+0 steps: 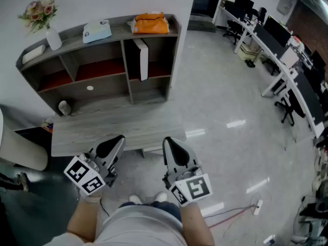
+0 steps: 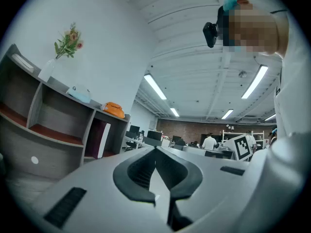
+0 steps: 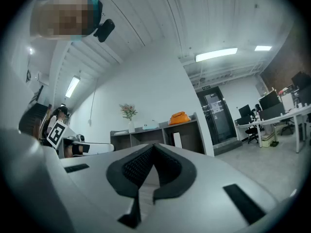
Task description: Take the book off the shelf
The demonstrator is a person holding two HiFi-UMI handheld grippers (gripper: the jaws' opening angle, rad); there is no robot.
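Observation:
A white-covered book (image 1: 142, 59) stands upright in the upper right compartment of a grey shelf unit (image 1: 102, 40) against the back wall; the book (image 2: 103, 140) and book (image 3: 177, 139) also show in the gripper views. My left gripper (image 1: 119, 140) and right gripper (image 1: 167, 141) are held low near my body, in front of a grey bench (image 1: 115, 129), well short of the shelf. Both are shut with nothing between their jaws.
On the shelf top are an orange bag (image 1: 150, 23), a pale blue pack (image 1: 97, 31), a white vase of flowers (image 1: 45, 19) and a flat white item (image 1: 33, 53). Desks with monitors and chairs (image 1: 277, 45) line the right. A cable (image 1: 236, 211) lies on the floor.

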